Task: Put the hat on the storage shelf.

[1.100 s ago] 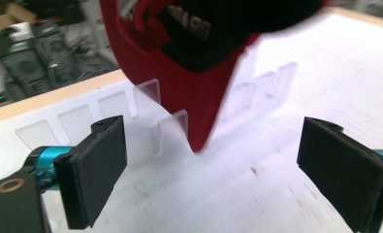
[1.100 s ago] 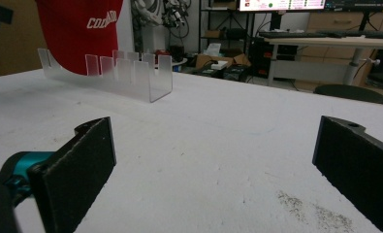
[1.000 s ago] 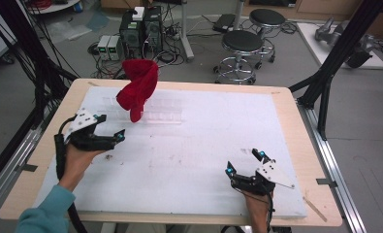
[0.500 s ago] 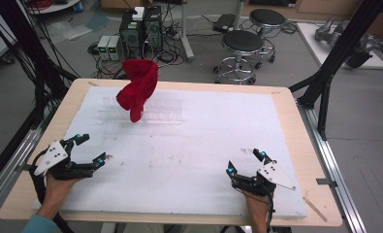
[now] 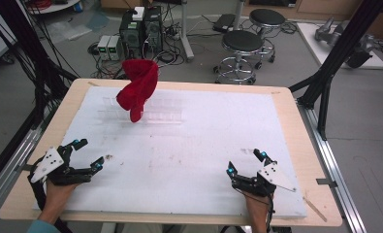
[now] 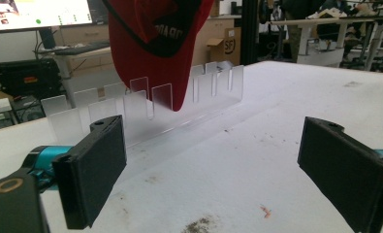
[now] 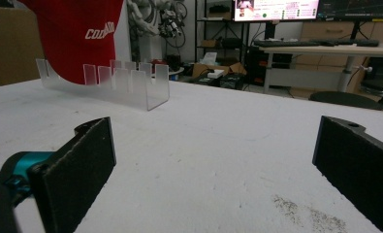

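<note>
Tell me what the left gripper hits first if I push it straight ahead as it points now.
Probably the clear rack: it lies ahead between the open jaws of the left gripper, with the red cap standing in it. Bare board lies before it. Depth is hard to judge.

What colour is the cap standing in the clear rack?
Red cap, white lettering; best in the right gripper view.

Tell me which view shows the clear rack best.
The left gripper view: the clear rack is close, its upright slots distinct under the red cap. The right gripper view shows it farther off, end-on; the high view, faint against the white board.
</note>
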The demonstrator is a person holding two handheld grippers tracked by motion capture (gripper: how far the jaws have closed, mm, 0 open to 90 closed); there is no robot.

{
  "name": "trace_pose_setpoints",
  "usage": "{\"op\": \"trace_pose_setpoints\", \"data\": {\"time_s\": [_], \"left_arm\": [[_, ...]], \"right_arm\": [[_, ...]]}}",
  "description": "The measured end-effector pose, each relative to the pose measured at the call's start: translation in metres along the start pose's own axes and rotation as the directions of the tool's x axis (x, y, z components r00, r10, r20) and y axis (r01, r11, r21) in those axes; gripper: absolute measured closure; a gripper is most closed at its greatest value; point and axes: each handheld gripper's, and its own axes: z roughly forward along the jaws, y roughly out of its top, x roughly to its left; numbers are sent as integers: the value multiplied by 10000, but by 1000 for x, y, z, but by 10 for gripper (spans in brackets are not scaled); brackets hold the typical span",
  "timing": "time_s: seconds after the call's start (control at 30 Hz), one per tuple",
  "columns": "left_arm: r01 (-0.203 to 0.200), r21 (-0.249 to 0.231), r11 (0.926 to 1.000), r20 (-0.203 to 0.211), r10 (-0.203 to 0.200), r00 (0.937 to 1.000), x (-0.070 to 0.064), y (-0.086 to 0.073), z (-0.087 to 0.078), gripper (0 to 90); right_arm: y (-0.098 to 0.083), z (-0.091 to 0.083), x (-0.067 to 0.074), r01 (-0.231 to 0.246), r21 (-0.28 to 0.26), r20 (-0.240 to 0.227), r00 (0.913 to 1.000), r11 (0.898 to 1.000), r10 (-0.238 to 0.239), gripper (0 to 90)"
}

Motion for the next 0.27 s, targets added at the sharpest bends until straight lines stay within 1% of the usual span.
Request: {"op": "trace_pose_setpoints", "data": {"time_s": [0.13,0.17,0.27], "left_arm": [[39,-21,10000,-75,-40,10000,0,-4,-1,106],[57,-126,9999,-87,-58,9999,0,-4,-2,107],[44,-88,10000,-134,-45,9999,1,-4,-1,107]], "right_arm": [[0,0,0,-66,13,-24,10000,10000,66,5],[0,0,0,-82,-4,-13,10000,10000,82,5],[0,-1,0,-98,-12,-44,9999,10000,98,5]]}}
